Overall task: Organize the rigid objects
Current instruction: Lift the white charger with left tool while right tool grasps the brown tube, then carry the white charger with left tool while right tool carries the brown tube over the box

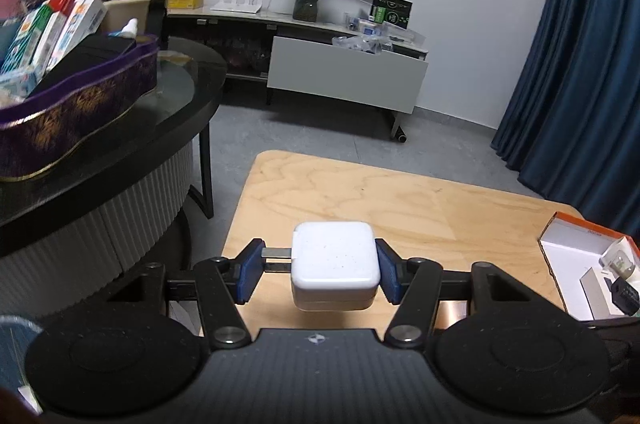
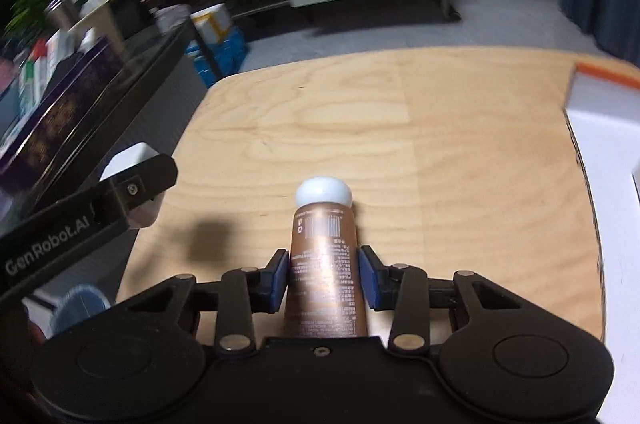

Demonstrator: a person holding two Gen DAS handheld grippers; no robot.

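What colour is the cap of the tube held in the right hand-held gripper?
Pale blue cap, clearest in the right wrist view.

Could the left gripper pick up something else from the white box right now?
Probably not. The left gripper is already shut on a white charger, so its fingers are full; the box sits off to its right, across bare table.

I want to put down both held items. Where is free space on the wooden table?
The wooden table is bare from its left edge across to the orange-rimmed box on the right. That box is crowded with small items. The purple tin on the black table is full.
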